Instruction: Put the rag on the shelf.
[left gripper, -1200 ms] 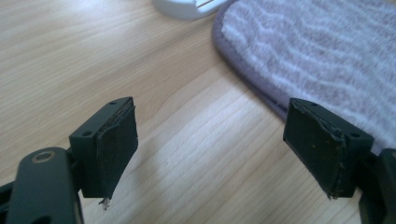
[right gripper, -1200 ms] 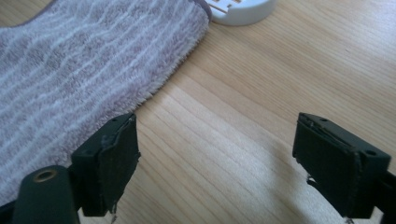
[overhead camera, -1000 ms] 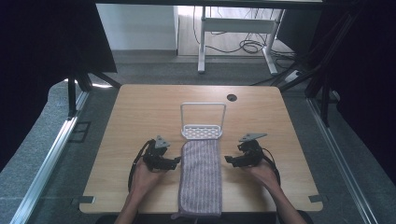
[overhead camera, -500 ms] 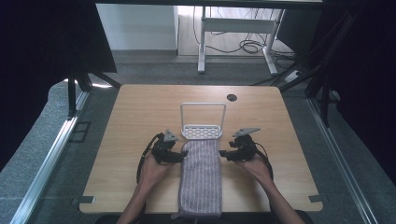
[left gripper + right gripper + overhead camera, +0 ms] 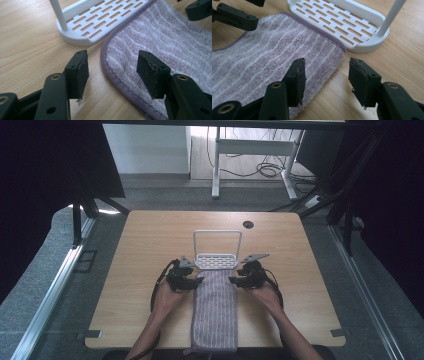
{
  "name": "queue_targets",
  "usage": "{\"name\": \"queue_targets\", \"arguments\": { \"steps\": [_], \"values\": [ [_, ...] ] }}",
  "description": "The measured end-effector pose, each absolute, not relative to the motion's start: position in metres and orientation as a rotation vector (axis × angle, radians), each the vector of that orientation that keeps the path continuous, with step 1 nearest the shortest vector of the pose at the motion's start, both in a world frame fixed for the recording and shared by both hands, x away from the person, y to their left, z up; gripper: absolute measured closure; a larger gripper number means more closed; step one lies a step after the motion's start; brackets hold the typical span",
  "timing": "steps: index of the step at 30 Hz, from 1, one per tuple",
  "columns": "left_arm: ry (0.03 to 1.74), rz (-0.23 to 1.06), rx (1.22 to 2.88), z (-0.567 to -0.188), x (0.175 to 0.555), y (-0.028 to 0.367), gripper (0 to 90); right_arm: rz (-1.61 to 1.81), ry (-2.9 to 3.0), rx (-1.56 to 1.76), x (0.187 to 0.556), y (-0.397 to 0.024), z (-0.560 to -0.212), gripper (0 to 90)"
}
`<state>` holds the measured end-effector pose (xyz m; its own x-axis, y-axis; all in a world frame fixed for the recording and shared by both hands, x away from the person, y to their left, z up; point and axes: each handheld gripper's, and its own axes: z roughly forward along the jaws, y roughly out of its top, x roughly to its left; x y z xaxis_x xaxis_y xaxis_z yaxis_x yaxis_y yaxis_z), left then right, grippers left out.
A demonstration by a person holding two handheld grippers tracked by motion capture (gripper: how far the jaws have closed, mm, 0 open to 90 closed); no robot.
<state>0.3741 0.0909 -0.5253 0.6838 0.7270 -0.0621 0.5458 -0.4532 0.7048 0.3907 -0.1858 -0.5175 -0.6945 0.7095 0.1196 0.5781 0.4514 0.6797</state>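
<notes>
My two grippers, left point(image 5: 199, 281) and right point(image 5: 233, 281), are closing but not yet pinching, straddling the far corners of the striped towel point(image 5: 215, 312) lying before the white rack point(image 5: 217, 260); I'm keeping both low to catch the hems evenly.

My high view looks forward and down on the whole light wooden table point(image 5: 150, 245) from above my side. Each gripper view sits low and close over the tabletop, and both share the far end of the striped lilac towel point(image 5: 160, 37) beside the white slotted plastic rack point(image 5: 337, 20).
</notes>
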Motion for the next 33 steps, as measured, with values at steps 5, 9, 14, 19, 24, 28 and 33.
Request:
{"name": "queue_targets", "arguments": {
  "steps": [5, 9, 14, 19, 24, 28, 33],
  "values": [
    [0.975, 0.314, 2.186, -0.532, 0.379, 0.088, 38.9, 1.044, 2.518, 1.14, 0.396, -0.18, -0.525, 45.6],
    [0.969, 0.301, 2.214, -0.537, 0.381, 0.084, 39.4, 1.03, 2.522, 1.14, 0.397, -0.179, -0.53, 45.0],
    [0.967, 0.291, 2.208, -0.536, 0.377, 0.081, 51.6, 1.011, 2.532, 1.08, 0.392, -0.174, -0.53, 60.3],
    [0.966, 0.26, 2.226, -0.533, 0.374, 0.075, 68.4, 1.027, 2.565, 1.049, 0.387, -0.17, -0.53, 82.0],
    [0.953, 0.247, 2.246, -0.531, 0.374, 0.073, 79.9, 1.003, 2.56, 1.021, 0.383, -0.168, -0.527, 85.1],
    [0.94, 0.283, 2.212, -0.524, 0.371, 0.076, 81.1, 1.041, 2.539, 1.012, 0.382, -0.171, -0.519, 85.4],
    [0.907, 0.295, 2.178, -0.509, 0.368, 0.078, 81.1, 1.107, 2.515, 1.001, 0.379, -0.176, -0.505, 85.3]
  ]
}}
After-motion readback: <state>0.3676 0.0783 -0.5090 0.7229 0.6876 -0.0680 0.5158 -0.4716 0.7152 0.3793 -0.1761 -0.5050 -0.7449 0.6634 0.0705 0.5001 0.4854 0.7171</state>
